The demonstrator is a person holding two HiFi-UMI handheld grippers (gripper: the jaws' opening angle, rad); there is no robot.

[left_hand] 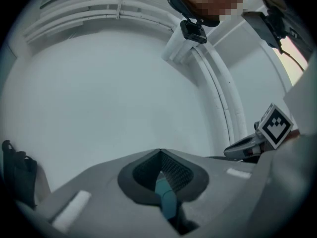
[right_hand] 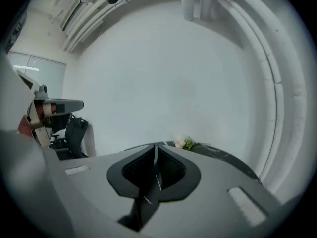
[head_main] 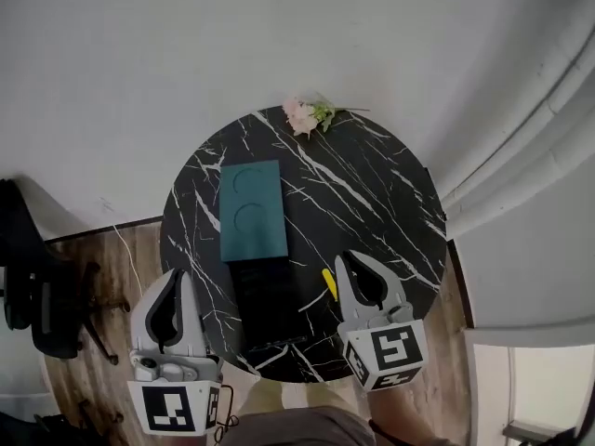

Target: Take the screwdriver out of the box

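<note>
Screwdriver (head_main: pixel 329 283), judging by its yellow end, lies on the marble table (head_main: pixel 372 193) just beside the open box (head_main: pixel 270 305), so removal looks done. Left gripper (head_main: pixel 179 274) and right gripper (head_main: pixel 353 255) hang above, jaws closed on nothing. Next, the grippers need only move clear. Pale print on the box edge is too small to read.

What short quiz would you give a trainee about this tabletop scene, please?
1. True or false: the teal box lies on the black marble table.
2. What lies at the table's far edge in the head view? A) pink flowers B) a mug C) scissors
3. Which tongs have a yellow item right beside them in the head view?

Key: 1 true; 2 A; 3 the right tongs.
</note>
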